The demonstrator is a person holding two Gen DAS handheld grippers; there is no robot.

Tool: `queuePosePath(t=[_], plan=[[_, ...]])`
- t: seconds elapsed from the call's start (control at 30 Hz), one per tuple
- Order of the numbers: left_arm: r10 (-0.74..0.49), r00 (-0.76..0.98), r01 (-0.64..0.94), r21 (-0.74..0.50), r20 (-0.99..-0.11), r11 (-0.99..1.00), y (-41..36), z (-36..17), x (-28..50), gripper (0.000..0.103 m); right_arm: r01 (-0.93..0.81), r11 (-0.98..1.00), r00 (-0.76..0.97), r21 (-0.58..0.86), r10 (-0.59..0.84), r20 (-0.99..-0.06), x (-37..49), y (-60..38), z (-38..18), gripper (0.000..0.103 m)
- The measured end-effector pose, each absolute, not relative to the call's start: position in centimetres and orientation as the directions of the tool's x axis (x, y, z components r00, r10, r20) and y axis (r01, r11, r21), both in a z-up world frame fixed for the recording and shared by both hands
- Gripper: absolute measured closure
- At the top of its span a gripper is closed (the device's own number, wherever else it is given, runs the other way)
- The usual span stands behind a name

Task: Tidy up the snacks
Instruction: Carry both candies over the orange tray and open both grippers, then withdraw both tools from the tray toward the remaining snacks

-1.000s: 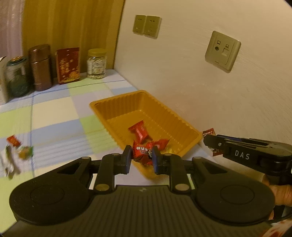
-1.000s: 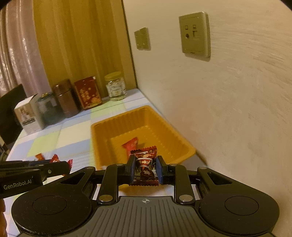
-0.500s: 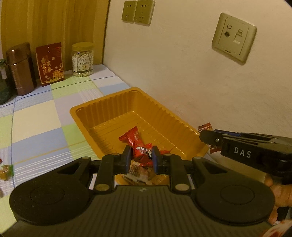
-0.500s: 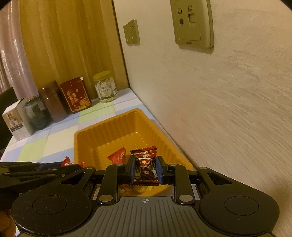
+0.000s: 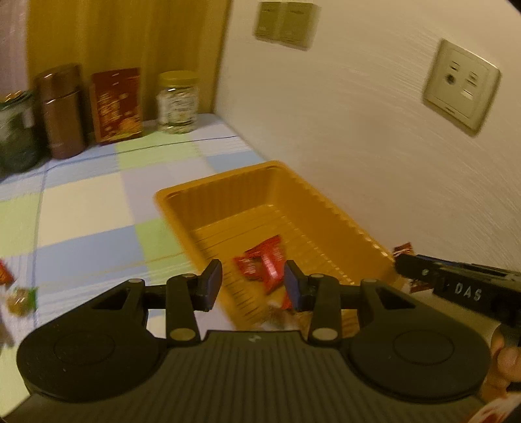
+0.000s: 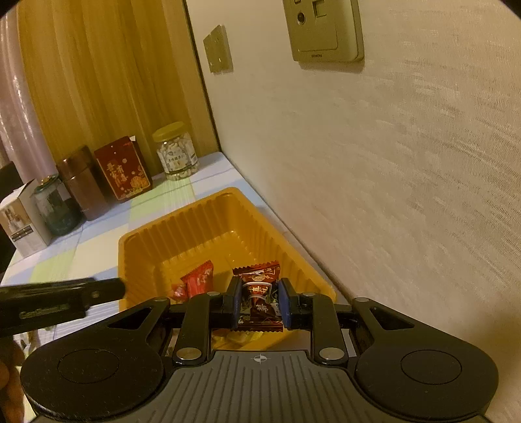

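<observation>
My left gripper is spread wide with nothing between its pads, hovering over the near end of the orange tray. Red candies lie loose on the tray floor right below the gap (frame is motion-blurred, count unclear). My right gripper is clamped on a dark brown candy, wrapper upright between the blue pads, held above the tray's near right corner. In the right wrist view the orange tray sits against the wall, and a red candy plus a smaller red one beside it lie inside, left of the held piece. Something pale and yellowish shows under the held candy, can't tell what.

Checked tablecloth under everything. A few loose candies sit at the far left edge of the cloth, well apart from the tray. Back row along the curtain: clear jar with yellow lid, red tin, brown canister, dark glass jar, white box. Wall socket above the tray.
</observation>
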State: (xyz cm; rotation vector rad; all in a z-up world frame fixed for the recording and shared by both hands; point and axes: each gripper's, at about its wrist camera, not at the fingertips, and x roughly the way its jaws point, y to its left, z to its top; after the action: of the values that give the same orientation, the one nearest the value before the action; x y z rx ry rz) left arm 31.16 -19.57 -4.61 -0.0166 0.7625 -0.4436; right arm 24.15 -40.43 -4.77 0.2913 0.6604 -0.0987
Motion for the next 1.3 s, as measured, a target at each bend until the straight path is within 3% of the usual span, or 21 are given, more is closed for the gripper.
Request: queuePosePath(t=[0.23,0.53,0.57,0.6,0.63,0.67,1.3], plan=[[-0.334,0.665,0.342,-0.125,-0.669,0.931,-17.0,-4.8,28.9,0.066,0.147,0.956,0.791,0.253,0.04,-0.61,24.4,-39.4,-4.4,0.079],[-0.341,0.668,0.312,-0.167,-0.662,0.935,-15.5,-4.7,27.4,0.064,0.101,0.94,0.794,0.325,0.121,-0.596,25.7,-38.5,-4.4,0.078],[-0.338,0.669,0.307,-0.168,-0.662,0.937,-15.4,-4.7,27.3,0.064,0.096,0.935,0.794,0.341,0.134,-0.592,25.8,-38.5,-4.5,0.076],[-0.337,0.67,0.304,-0.169,-0.661,0.938,-15.2,-4.7,27.1,0.063,0.098,0.933,0.799,0.346,0.133,-0.587,25.8,-38.5,-4.5,0.061],[-0.336,0.671,0.301,-0.172,-0.661,0.938,-15.0,-4.7,26.9,0.062,0.102,0.932,0.806,0.348,0.128,-0.578,25.7,-38.6,-4.4,0.039],[-0.336,0.671,0.298,-0.175,-0.661,0.938,-14.8,-4.7,26.7,0.061,0.103,0.929,0.816,0.357,0.126,-0.564,25.4,-38.6,-4.4,0.034],[-0.298,0.695,0.25,-0.168,-0.655,0.954,-10.1,-2.5,19.0,0.052,0.149,0.919,0.803,0.365,0.103,-0.587,15.2,-34.9,-2.8,0.033]])
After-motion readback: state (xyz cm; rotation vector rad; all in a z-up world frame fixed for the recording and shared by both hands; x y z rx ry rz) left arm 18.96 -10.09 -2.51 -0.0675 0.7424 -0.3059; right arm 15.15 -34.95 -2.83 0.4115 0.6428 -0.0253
